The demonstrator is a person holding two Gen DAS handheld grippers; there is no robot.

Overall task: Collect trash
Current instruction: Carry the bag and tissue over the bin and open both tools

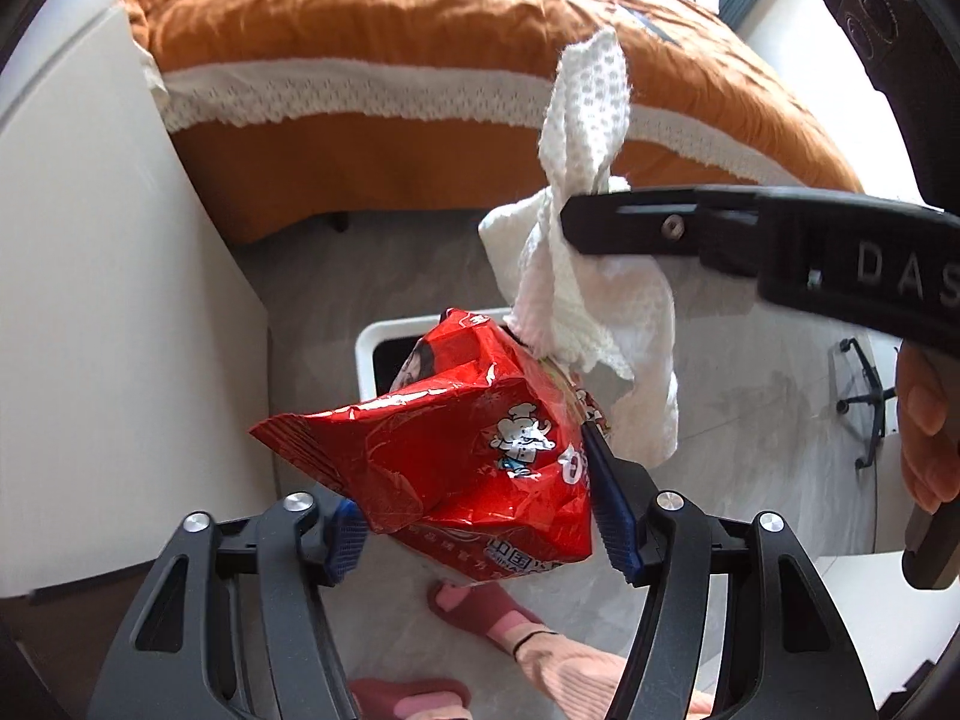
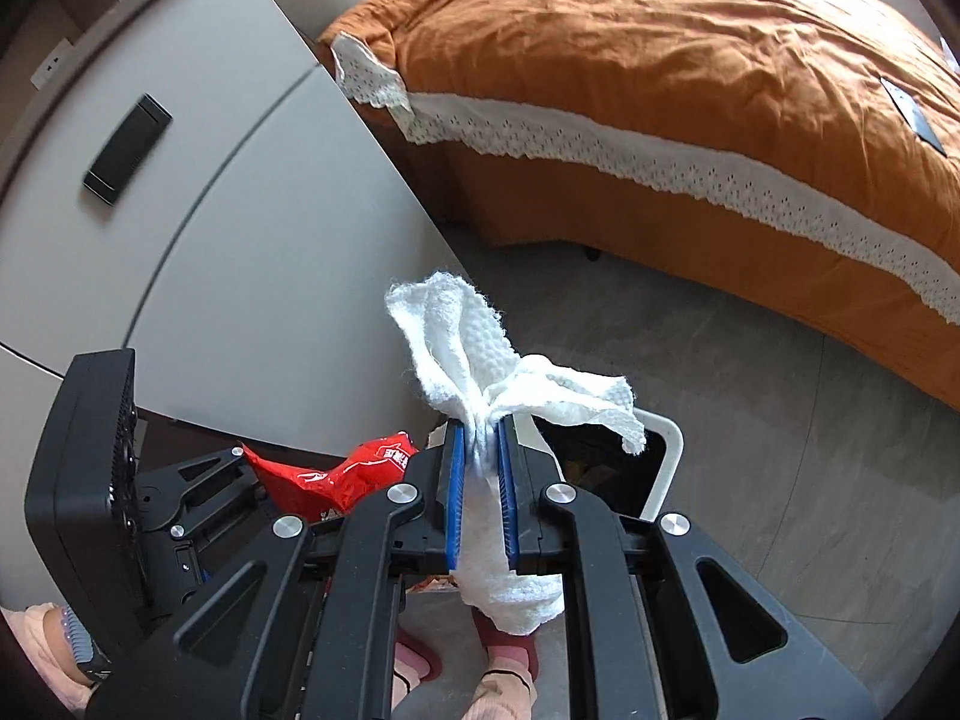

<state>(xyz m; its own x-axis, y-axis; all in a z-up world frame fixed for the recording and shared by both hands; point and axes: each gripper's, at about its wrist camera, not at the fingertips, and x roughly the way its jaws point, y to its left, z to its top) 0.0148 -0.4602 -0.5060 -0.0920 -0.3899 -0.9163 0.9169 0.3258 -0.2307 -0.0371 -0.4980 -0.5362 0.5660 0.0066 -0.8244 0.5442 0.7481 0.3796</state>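
2 grippers, each carrying 1 piece of trash. My left gripper (image 1: 474,516) clenches a crumpled red snack wrapper (image 1: 456,438) between its blue pads (image 1: 612,510), the bag bulging toward 12 o'clock in the left wrist view. My right gripper (image 2: 483,480) pinches a white paper towel (image 2: 480,372), which fans out at 12 o'clock above the pads and hangs down toward 6 o'clock below them. Under both, at 6 o'clock, my feet in dark red slippers (image 1: 474,612) stand on the grey floor (image 2: 750,450). Just beyond the wrapper sits a white-rimmed trash bin (image 1: 366,354) with a dark inside. Farther, from 12 to 2 o'clock, lies a bed with an orange cover (image 2: 660,60) and white lace trim.
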